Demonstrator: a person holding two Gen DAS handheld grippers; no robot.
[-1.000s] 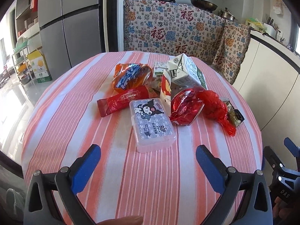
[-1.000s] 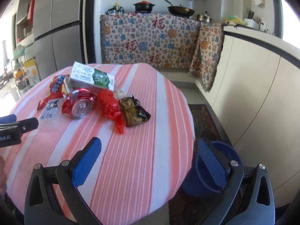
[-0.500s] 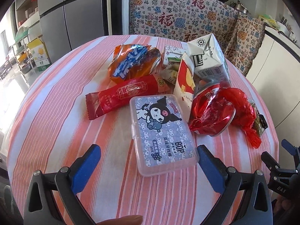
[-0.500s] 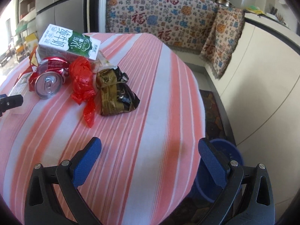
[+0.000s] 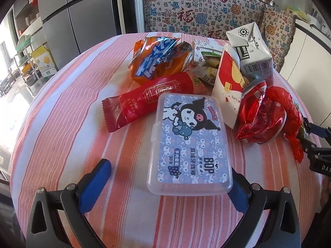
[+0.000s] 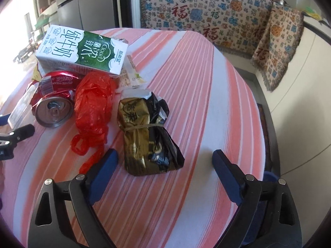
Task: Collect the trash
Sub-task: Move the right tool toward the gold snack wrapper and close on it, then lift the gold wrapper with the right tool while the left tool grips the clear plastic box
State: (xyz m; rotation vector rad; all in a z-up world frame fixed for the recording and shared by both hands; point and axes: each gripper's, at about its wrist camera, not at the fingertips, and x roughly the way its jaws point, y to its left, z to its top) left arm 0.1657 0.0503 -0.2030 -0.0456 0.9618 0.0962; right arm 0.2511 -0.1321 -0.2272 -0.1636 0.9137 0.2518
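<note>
Table: I see a round table (image 5: 62,111) with a pink and white striped cloth. All the trash sits in one pile on it.
Left gripper (image 5: 167,183): My blue fingers are spread wide. They hold nothing. The near end of the plastic box (image 5: 189,142) sits between the tips.
Right gripper (image 6: 165,166): Wide apart too, holding nothing. The gold and black packet (image 6: 144,132) lies at 11 o'clock from its middle, just past the tips.
Trash: In the right view, the red bag (image 6: 93,103) lies at 9 o'clock of the packet, touching the crushed can (image 6: 52,105). The milk carton (image 6: 82,51) is at 12 o'clock of the can. In the left view, the red wrapper (image 5: 149,99) lies at 11 o'clock of the box, with the orange bag (image 5: 157,60) behind it.
Room: A patterned cloth (image 6: 206,12) hangs behind the table. A grey fridge (image 5: 78,20) stands at 10 o'clock. A blue bin (image 6: 270,175) peeks from under the table edge at 3 o'clock.
</note>
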